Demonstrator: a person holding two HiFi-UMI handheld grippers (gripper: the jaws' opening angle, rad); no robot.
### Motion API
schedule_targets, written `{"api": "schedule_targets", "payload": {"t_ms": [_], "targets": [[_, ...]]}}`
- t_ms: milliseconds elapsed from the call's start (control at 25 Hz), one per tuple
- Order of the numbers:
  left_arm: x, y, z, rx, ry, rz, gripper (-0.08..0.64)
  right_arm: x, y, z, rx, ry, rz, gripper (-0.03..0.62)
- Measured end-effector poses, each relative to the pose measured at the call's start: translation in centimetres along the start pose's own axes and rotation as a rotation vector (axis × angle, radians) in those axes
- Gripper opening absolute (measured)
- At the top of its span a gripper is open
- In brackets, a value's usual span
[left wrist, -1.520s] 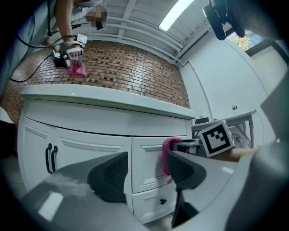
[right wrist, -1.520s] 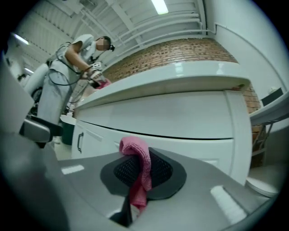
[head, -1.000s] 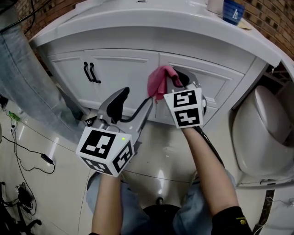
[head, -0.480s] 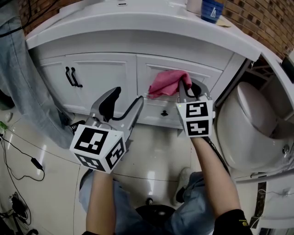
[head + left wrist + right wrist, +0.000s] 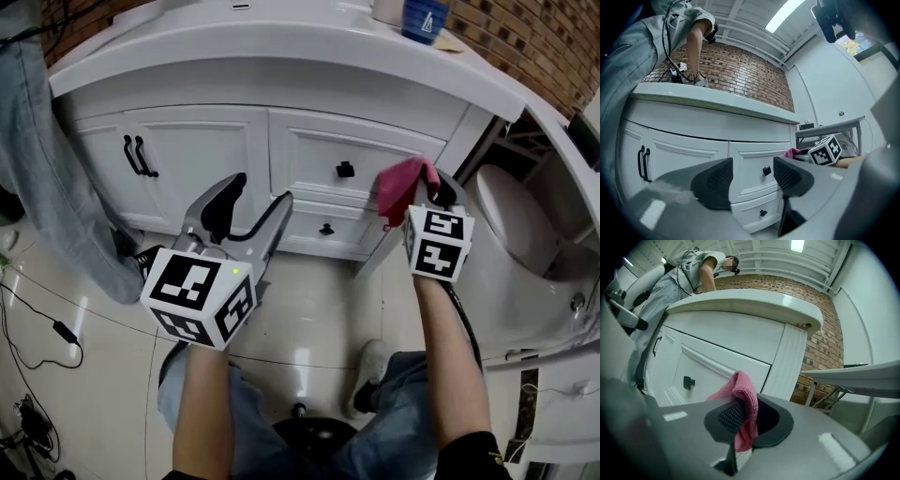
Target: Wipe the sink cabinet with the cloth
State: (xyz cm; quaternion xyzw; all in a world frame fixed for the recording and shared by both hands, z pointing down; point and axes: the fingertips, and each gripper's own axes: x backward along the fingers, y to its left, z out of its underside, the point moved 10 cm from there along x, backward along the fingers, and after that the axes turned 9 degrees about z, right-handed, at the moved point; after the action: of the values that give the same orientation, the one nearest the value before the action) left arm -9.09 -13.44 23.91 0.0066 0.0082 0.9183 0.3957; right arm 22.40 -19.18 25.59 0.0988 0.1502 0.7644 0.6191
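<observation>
Pink cloth (image 5: 743,394) nubbly, matt; cabinet (image 5: 202,159) smooth white paint; floor (image 5: 314,314) glossy tile

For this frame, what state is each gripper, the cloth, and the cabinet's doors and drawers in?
Left gripper: open, empty.
Right gripper: shut on the pink cloth.
Pink cloth: bunched, pinched in the jaws.
Cabinet doors: closed.
Upper drawer: closed.
Lower drawer: closed.

A blue cup (image 5: 424,19) stands at the top edge of the head view, just beside a white container (image 5: 386,9), with a brick wall (image 5: 539,47) behind them. A white toilet (image 5: 525,253) sits at the right. A bystander in grey clothes (image 5: 42,159) stands at the left, near a black cable (image 5: 42,319) on the glossy tiled floor (image 5: 309,319).
</observation>
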Motion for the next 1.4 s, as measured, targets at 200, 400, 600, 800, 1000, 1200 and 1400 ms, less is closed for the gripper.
{"api": "schedule_targets", "payload": {"t_ms": [200, 400, 600, 800, 1000, 1200, 1400], "targets": [[0.1, 0.2, -0.1, -0.002, -0.001, -0.008, 0.273, 1.8, 4.4, -0.8, -0.085, -0.038, -0.175, 0.026], [1.1, 1.0, -0.4, 0.013, -0.027, -0.063, 0.272, 3.2, 12.8, -2.9, -0.112, -0.102, -0.436, 0.026], [3.1, 1.7, -1.0, -0.011, -0.03, -0.093, 0.272, 2.2, 19.5, -4.0, -0.144, -0.101, -0.528, 0.026], [5.3, 2.6, -1.5, -0.025, -0.028, -0.115, 0.272, 0.5, 21.9, -2.2, -0.18, -0.051, -0.486, 0.026], [6.2, 3.4, -1.6, -0.026, -0.031, -0.121, 0.272, -1.0, 18.4, 0.4, -0.319, 0.034, -0.344, 0.026], [5.0, 2.8, -1.3, -0.038, -0.014, -0.093, 0.272, -1.7, 14.1, 2.8, -0.248, 0.06, -0.278, 0.026], [3.9, 2.3, -1.2, -0.038, -0.016, -0.072, 0.272, -1.6, 9.0, 4.6, -0.21, 0.076, -0.171, 0.026]]}}
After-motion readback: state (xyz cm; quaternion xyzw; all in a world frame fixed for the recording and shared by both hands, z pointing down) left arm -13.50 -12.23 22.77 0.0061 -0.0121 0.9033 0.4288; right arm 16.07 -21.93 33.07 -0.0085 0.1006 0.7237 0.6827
